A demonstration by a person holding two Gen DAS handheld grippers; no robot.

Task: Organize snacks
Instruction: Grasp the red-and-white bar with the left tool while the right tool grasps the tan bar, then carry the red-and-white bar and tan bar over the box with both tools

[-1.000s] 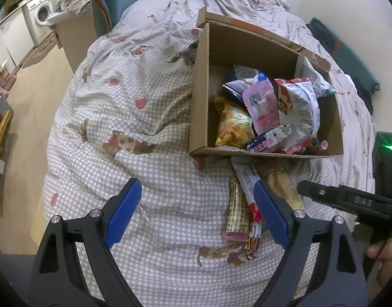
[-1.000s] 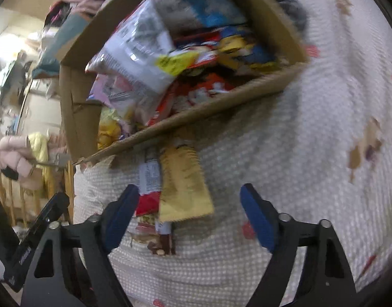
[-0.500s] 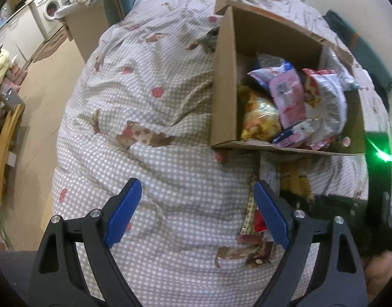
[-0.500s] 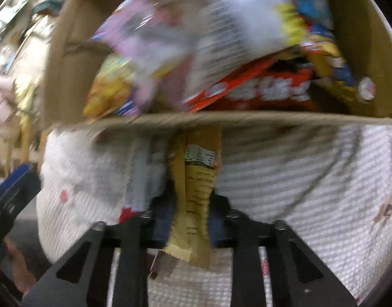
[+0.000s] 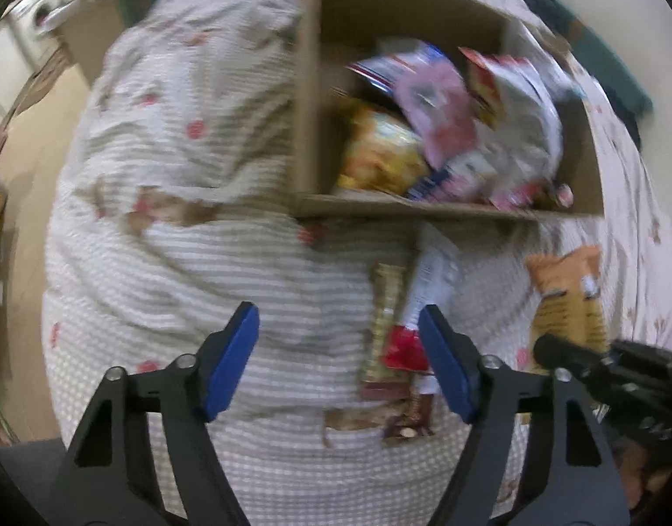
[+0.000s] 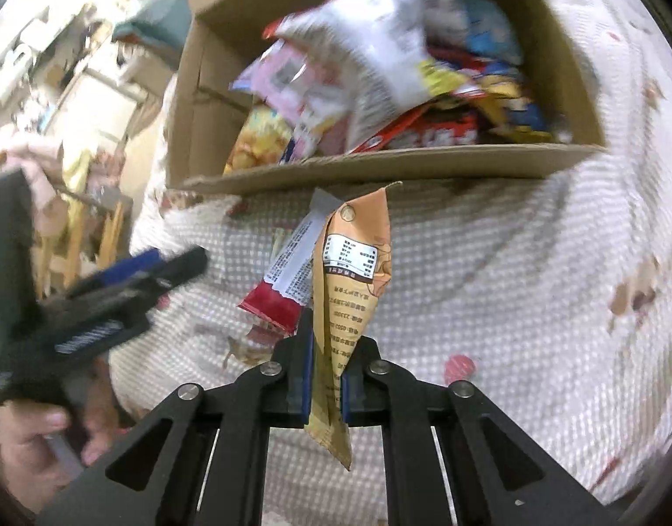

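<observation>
The right wrist view alone shows the grip up close: the right gripper (image 6: pixel 325 388) has its blue-padded jaws pressed together on a flat orange-and-tan snack packet with a white nutrition label (image 6: pixel 351 280), which stands up from between the pads with its tip toward the open brown cardboard box (image 6: pixel 380 164) heaped with snack bags. That view also shows a hand (image 6: pixel 25 442) at the lower left holding the left gripper's black body. The left wrist view, blurred, gives what the other does not: the left gripper (image 5: pixel 338 364) is over the gingham-checked bed cover with red and brown motifs (image 5: pixel 182 236), its jaws closing with only bare cover and the edge of the loose packets between them, pads touching nothing. A long white-and-red snack stick packet (image 5: pixel 417 307) lies on the cover just inside its right finger, with a thin gold-brown bar wrapper (image 5: pixel 384 328) beside it on the left; both lie just in front of the box's near wall. In this view the orange packet (image 5: pixel 568 289) appears to the right, clamped in the black right gripper, near the box.
</observation>
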